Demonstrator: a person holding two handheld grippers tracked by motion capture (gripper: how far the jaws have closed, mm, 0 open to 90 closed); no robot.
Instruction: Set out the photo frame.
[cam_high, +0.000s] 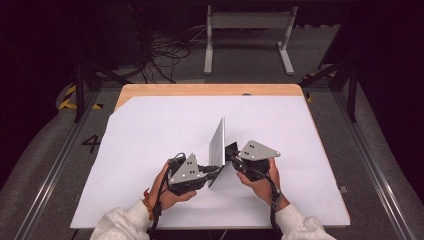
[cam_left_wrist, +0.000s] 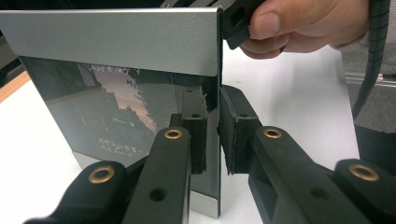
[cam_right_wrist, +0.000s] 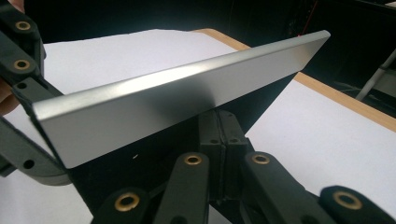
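A thin flat panel (cam_high: 217, 142) stands upright on edge on the white sheet (cam_high: 150, 130), near its front middle. It has a brushed silver band (cam_left_wrist: 116, 46) along the top and a glossy black face below. My left gripper (cam_high: 216, 170) comes in from the left and is shut on the panel's lower near edge, with one pad on each side (cam_left_wrist: 212, 140). My right gripper (cam_high: 231, 151) meets the panel from the right. Its pads (cam_right_wrist: 219, 135) are pressed together under the silver band (cam_right_wrist: 187, 93), against the dark side. Whether they pinch anything I cannot tell.
The white sheet covers most of a wooden table (cam_high: 200, 90), whose far edge and right edge show. Beyond it on the grey floor stand a white bench frame (cam_high: 247, 20) and a tangle of black cables (cam_high: 165, 55). Metal rails run along both sides.
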